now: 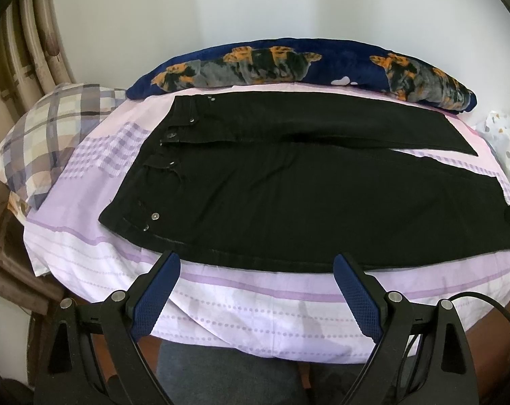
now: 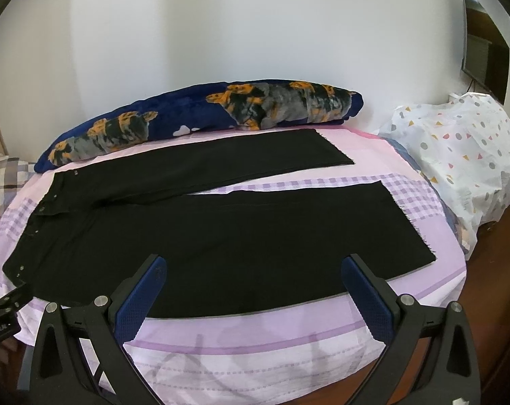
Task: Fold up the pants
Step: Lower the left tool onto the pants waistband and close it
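Observation:
Black pants (image 1: 288, 195) lie flat on the bed, waistband to the left, both legs spread apart to the right; they also show in the right wrist view (image 2: 238, 236). My left gripper (image 1: 256, 263) is open and empty, hovering at the near edge of the pants near the waist and thigh. My right gripper (image 2: 255, 266) is open and empty, over the near edge of the near leg. The left gripper's tip shows at the left edge of the right wrist view (image 2: 1, 300).
The bed has a lilac and white sheet (image 1: 255, 310). A rolled navy blanket with orange animals (image 1: 288, 64) lies along the wall. A plaid pillow (image 1: 49, 141) sits at the left. A white dotted bundle (image 2: 457, 155) sits at the bed's right end.

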Tool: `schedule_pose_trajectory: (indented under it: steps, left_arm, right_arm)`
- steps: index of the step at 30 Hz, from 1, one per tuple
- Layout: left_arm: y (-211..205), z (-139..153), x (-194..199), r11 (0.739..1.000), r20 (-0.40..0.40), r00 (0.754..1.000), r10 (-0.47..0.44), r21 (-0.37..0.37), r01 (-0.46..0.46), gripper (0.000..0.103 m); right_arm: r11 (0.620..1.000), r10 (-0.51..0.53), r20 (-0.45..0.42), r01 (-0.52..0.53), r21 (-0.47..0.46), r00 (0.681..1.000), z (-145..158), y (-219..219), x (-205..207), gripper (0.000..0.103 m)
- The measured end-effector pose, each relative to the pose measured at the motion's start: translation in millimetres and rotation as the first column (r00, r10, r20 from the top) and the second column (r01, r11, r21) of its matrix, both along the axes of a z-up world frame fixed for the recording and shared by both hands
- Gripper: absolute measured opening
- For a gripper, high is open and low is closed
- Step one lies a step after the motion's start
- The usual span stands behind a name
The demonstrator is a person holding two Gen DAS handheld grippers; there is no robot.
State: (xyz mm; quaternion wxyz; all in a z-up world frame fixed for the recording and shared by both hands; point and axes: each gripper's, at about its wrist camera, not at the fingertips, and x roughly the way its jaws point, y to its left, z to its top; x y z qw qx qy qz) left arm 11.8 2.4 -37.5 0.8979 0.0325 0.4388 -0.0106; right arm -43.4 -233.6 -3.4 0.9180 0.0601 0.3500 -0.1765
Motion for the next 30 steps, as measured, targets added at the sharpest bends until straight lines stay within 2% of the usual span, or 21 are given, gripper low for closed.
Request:
schedule_pose_trajectory:
  steps: [9, 16, 22, 27, 30]
  left_arm:
    - [12, -9, 16, 0.999, -0.033, 0.999, 0.027, -0.027, -0.027, 0.092]
    - [37, -12, 37, 0.997, -0.037, 0.997, 0.066, -0.048, -0.068, 0.092]
    - [79, 1, 80, 0.992, -0.007, 0.994, 0.108, -0.06, -0.108, 0.092]
    - [119, 9, 125, 0.982, -0.025, 0.992, 0.124, -0.137, -0.126, 0.092]
    - [140, 10, 160, 0.976, -0.037, 0.99, 0.133, -0.166, -0.137, 0.092]
  right_arm:
    - [0.999, -0.052, -0.042, 0.052, -0.006, 0.998, -5, 0, 6, 0.103]
    - [1.0, -0.012, -0.059, 0.012, 0.004, 0.998, -7, 1, 19, 0.103]
    - [0.99, 0.089, -0.068, -0.081, 0.116, 0.994, -11, -12, 51, 0.103]
    - [0.974, 0.131, -0.04, -0.122, 0.192, 0.991, -15, -20, 81, 0.103]
    - [0.966, 0.149, -0.087, -0.127, 0.223, 0.985, -21, -21, 107, 0.103]
